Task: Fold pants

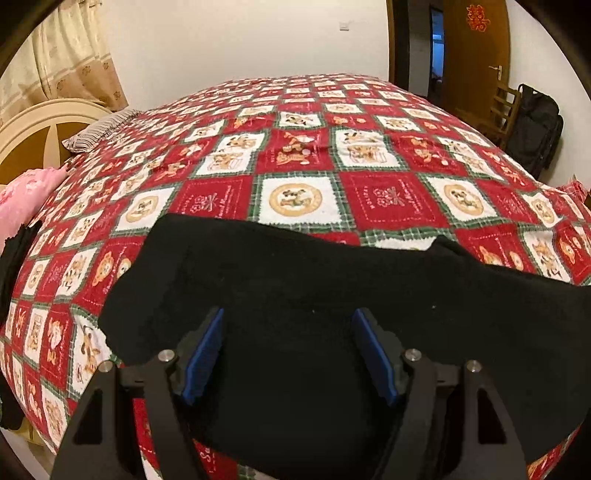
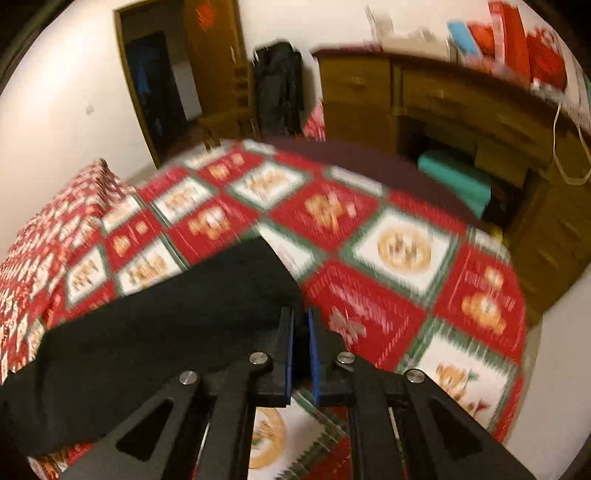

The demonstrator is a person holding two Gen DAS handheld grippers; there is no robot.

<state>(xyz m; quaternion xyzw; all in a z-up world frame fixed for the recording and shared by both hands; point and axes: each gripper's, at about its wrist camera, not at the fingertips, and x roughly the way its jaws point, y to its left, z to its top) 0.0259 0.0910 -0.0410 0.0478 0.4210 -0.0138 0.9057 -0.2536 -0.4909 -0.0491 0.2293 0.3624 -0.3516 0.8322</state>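
Here, black pants [image 1: 295, 280] on checked bedspread [image 1: 303, 158], left hand-held gripper [image 1: 287, 325] wide, right hand-held gripper [image 2: 301, 325] pinching the pants edge (blurred).

A red double-happiness character [image 1: 477, 17] hangs on the wooden door [image 1: 476, 74] ahead of me. Lettering on the bedspread [image 1: 295, 155] squares is too small to read.

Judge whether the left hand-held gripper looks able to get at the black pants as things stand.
Probably yes: the left hand-held gripper stands open right over the black pants on the bedspread, with nothing between its blue pads and the cloth.
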